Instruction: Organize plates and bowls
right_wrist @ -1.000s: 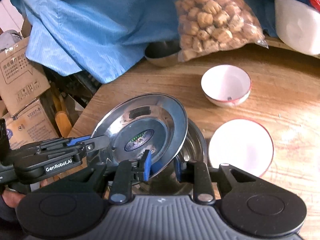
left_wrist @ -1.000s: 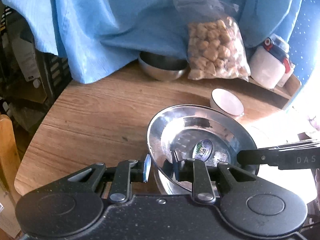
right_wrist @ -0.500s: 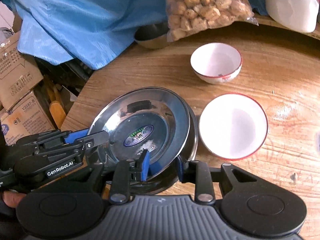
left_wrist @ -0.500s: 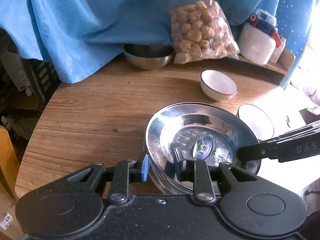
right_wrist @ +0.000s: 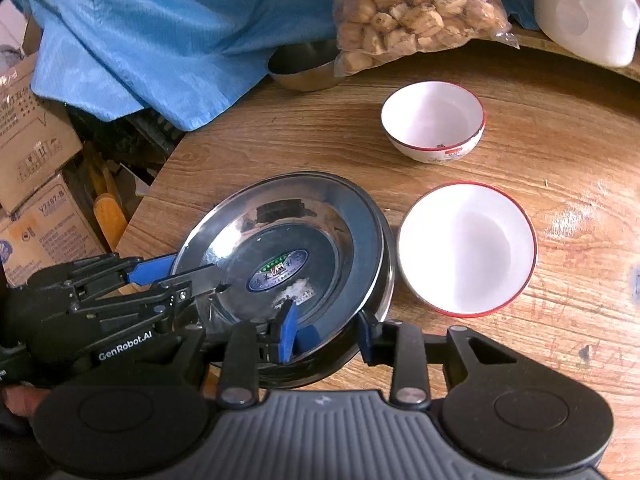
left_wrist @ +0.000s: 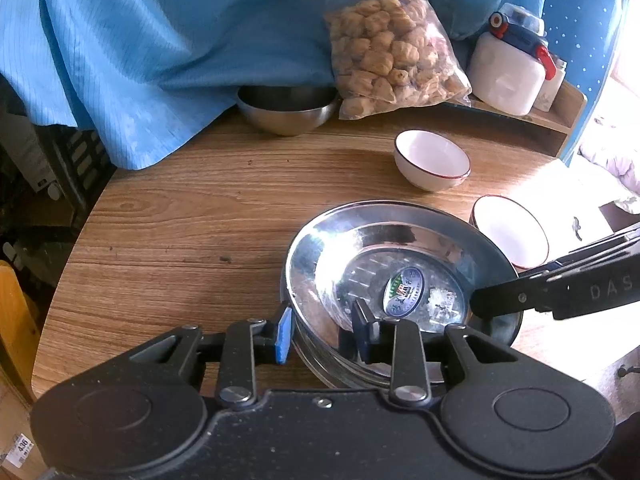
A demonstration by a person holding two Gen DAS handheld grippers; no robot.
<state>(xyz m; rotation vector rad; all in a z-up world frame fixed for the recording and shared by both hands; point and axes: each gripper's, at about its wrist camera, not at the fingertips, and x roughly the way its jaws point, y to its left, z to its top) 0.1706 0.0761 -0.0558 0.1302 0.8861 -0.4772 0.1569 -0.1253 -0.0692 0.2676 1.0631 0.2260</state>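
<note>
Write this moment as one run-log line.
steel plate: nested on stack | left gripper: jaws opening, straddling rim | right gripper: jaws opening, straddling rim | white bowls: untouched

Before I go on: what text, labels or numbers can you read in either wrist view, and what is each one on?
"GenRobot.AI": left gripper body.
"DAS", cut off: right gripper finger.
"V7787-B", roughly: cardboard box.
"436": tag at lower left.
Oval sticker in top steel plate: too blurred to read.

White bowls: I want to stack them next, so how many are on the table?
2. One white bowl sits right beside the steel plates; the other is farther back, near the snack bag. More may be hidden under the blue cloth.
</note>
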